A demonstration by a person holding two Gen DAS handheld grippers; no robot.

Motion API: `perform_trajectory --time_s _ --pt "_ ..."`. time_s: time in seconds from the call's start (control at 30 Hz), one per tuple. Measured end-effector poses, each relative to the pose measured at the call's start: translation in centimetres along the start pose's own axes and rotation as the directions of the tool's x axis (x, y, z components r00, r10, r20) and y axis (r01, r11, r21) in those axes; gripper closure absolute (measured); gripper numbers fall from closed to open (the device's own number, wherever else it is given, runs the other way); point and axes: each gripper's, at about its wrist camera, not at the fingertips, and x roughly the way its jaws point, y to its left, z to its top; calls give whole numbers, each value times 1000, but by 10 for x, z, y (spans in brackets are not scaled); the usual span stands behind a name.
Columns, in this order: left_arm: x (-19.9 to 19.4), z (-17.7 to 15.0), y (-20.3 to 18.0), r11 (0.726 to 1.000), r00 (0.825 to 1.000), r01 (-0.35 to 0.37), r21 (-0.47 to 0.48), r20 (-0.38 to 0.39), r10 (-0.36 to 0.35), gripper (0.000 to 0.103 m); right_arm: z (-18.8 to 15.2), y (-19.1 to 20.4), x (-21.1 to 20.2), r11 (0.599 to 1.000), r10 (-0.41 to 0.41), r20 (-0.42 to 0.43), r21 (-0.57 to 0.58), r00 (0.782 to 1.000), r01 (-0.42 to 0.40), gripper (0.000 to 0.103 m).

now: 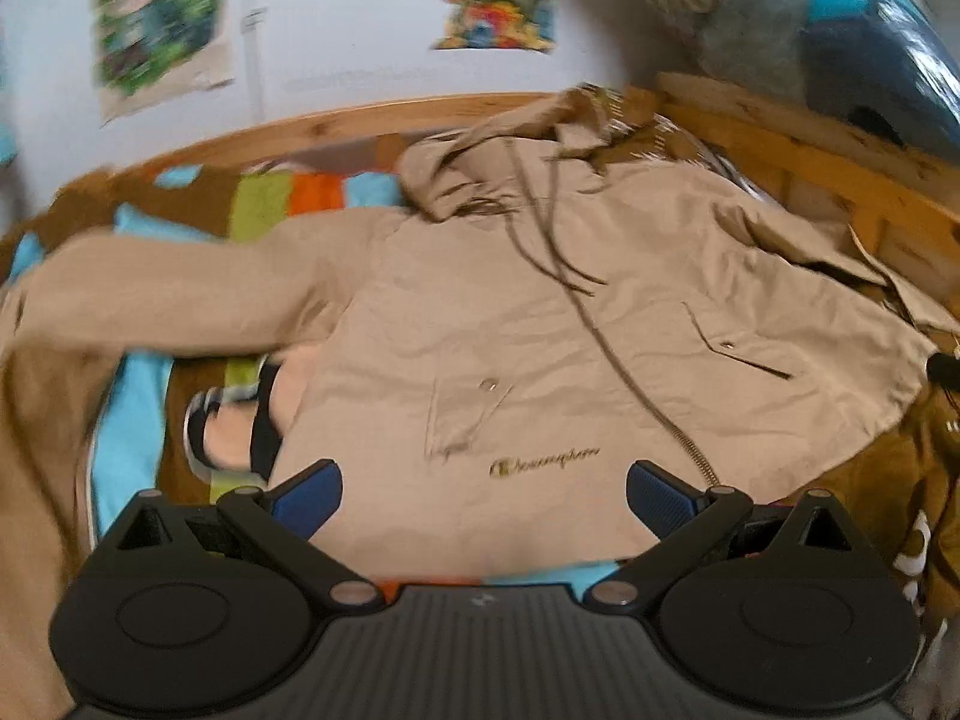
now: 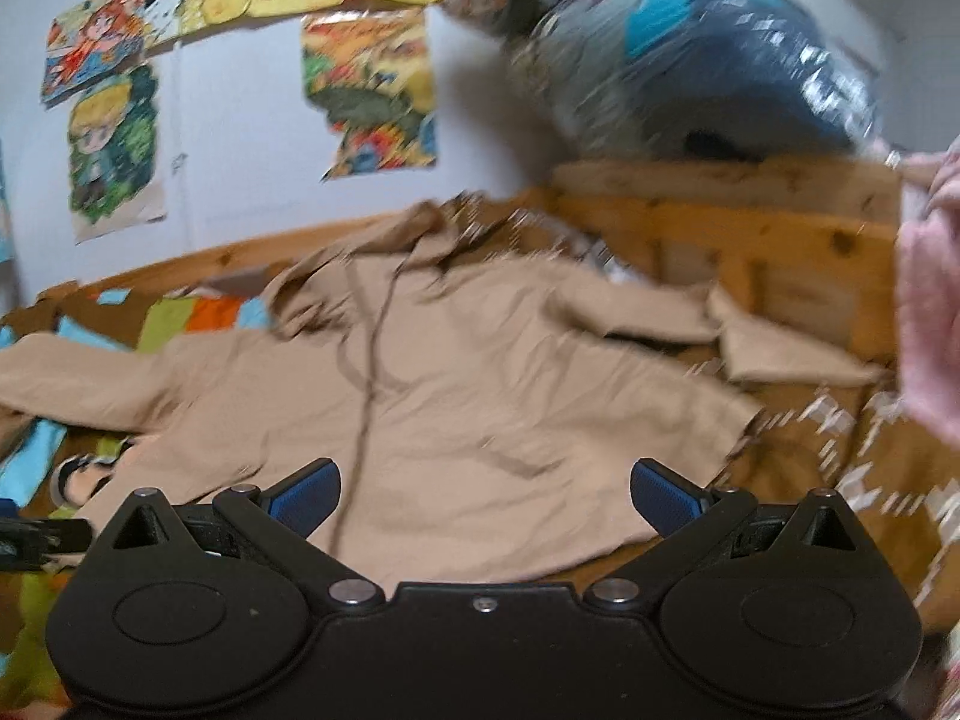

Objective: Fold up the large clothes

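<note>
Now | jacket (image 1: 540, 372) flat, beyond left gripper (image 1: 483, 498) | spread wide, empty

**Free room and obstacles around the spread jacket.**
The beige jacket (image 1: 510, 324) lies flat on the patchwork bedcover (image 1: 138, 420), its front open to approach from above and from the near hem. The wooden bed frame (image 1: 828, 180) closes off the far and right-hand sides, the wall (image 1: 336, 18) rises just behind it, and a plastic-wrapped bundle (image 2: 708, 66) sits above the frame's corner. A pink cloth (image 2: 930, 300) hangs at the right edge of the right wrist view.
</note>
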Motion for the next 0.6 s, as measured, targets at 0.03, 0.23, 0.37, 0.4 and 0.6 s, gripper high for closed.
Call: perform_trajectory --time_s 0.03,0.23,0.37,0.4,0.6 --pt "1 10 -1 999 1000 -1 40 -10 1 1 6 -7 3 1000 -14 3 -21 1000 14 1" --pt "34 54 -7 990 996 11 142 -89 2 1 36 -54 28 952 -145 14 -269 989 144 1" --pt "71 75 -8 982 991 52 181 -130 -28 1 51 -86 65 926 -211 -15 -323 977 195 7" --pt "80 77 -7 979 992 66 192 -120 -44 1 55 -91 75 926 -219 -30 -320 975 198 9" --pt "125 61 10 987 995 94 130 0 -95 1 62 -117 136 949 -225 -130 -253 966 187 17"
